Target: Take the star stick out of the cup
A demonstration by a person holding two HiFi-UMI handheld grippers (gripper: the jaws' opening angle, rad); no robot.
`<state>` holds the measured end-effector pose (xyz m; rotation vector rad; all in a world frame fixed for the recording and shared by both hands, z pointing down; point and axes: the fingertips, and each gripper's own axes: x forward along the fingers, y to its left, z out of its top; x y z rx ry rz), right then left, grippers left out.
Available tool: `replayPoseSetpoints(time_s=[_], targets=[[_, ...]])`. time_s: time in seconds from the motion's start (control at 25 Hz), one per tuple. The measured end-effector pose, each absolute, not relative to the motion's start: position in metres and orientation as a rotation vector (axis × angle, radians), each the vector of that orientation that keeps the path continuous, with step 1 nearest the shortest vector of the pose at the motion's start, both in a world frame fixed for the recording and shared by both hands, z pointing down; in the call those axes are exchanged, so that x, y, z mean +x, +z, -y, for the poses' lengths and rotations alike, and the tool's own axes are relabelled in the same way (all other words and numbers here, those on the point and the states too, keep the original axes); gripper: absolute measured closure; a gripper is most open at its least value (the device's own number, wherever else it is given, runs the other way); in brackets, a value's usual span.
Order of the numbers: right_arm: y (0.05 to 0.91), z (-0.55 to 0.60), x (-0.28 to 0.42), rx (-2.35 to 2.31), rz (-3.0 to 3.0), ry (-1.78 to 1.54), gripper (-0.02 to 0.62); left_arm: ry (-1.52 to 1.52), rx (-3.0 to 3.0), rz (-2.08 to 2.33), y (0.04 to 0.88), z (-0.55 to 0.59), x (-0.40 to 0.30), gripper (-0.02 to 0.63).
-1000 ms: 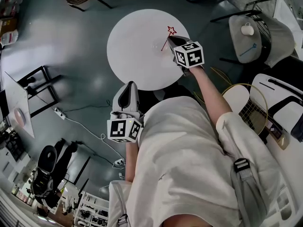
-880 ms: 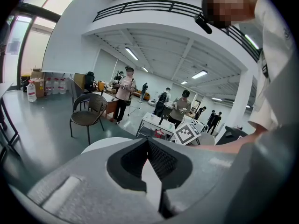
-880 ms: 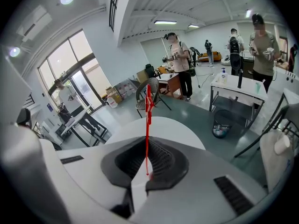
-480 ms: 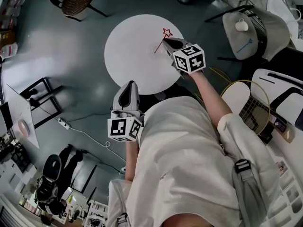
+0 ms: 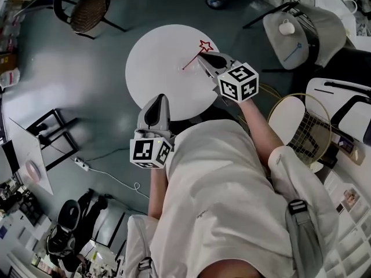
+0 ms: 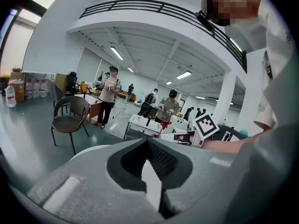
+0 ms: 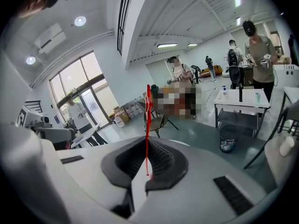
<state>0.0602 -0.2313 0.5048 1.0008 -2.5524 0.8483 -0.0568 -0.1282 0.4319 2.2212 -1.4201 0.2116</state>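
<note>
The red star stick point(image 5: 192, 58) is pinched at its lower end by my right gripper point(image 5: 201, 57), which hangs over the right part of the round white table point(image 5: 156, 57). The jaws have just been closing a little further on the stick. In the right gripper view the stick point(image 7: 147, 125) rises straight up from between the jaws of the right gripper point(image 7: 145, 176). My left gripper point(image 5: 157, 100) is at the table's near edge, shut and empty point(image 6: 152, 171). It faces the stick point(image 6: 162, 126) from a distance. I can make out no cup.
A wicker chair point(image 5: 87, 7) stands beyond the table at the left. At the right are a draped chair point(image 5: 301, 33) bearing a white mug and a racket point(image 5: 301, 132). A power strip with cable point(image 5: 81, 164) lies on the floor. Several people stand far off.
My right gripper has risen above the table with the star stick in it. The left gripper has edged forward toward the table's rim.
</note>
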Motion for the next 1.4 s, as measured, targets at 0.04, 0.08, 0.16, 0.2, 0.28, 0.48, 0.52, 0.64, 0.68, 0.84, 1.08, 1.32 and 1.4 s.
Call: replayPoseSetpoints(time_s=[0.04, 0.08, 0.16, 0.2, 0.28, 0.48, 0.52, 0.64, 0.68, 0.84, 1.08, 1.32, 1.4], targets=[[0.499, 0.230, 0.061, 1.010, 2.563, 0.845, 0.580, 0.213, 2.227, 1.410, 0.432, 0.129, -0.057, 0.597], [0.493, 0.228, 0.061, 1.020, 2.574, 0.843, 0.580, 0.214, 2.234, 1.400, 0.432, 0.129, -0.057, 0.597], [0.482, 0.225, 0.062, 1.041, 2.593, 0.837, 0.580, 0.212, 2.251, 1.383, 0.430, 0.130, -0.058, 0.597], [0.476, 0.223, 0.062, 1.051, 2.599, 0.830, 0.580, 0.209, 2.259, 1.375, 0.429, 0.131, -0.058, 0.597], [0.467, 0.218, 0.060, 1.071, 2.606, 0.810, 0.581, 0.207, 2.276, 1.360, 0.426, 0.131, -0.061, 0.597], [0.446, 0.205, 0.049, 1.132, 2.615, 0.770, 0.581, 0.203, 2.310, 1.316, 0.420, 0.126, -0.077, 0.597], [0.443, 0.202, 0.046, 1.146, 2.615, 0.764, 0.581, 0.202, 2.317, 1.307, 0.419, 0.125, -0.081, 0.597], [0.433, 0.192, 0.034, 1.185, 2.613, 0.746, 0.580, 0.201, 2.339, 1.280, 0.416, 0.120, -0.096, 0.597], [0.431, 0.188, 0.031, 1.197, 2.611, 0.743, 0.581, 0.201, 2.345, 1.272, 0.415, 0.118, -0.100, 0.597], [0.428, 0.171, 0.019, 1.237, 2.594, 0.735, 0.581, 0.196, 2.365, 1.237, 0.415, 0.113, -0.113, 0.597], [0.431, 0.143, -0.002, 1.282, 2.563, 0.704, 0.581, 0.202, 2.395, 1.180, 0.419, 0.100, -0.134, 0.597], [0.441, 0.116, -0.022, 1.330, 2.530, 0.729, 0.581, 0.226, 2.403, 1.136, 0.428, 0.081, -0.158, 0.597], [0.443, 0.107, -0.031, 1.334, 2.523, 0.735, 0.581, 0.237, 2.402, 1.125, 0.431, 0.074, -0.168, 0.597]])
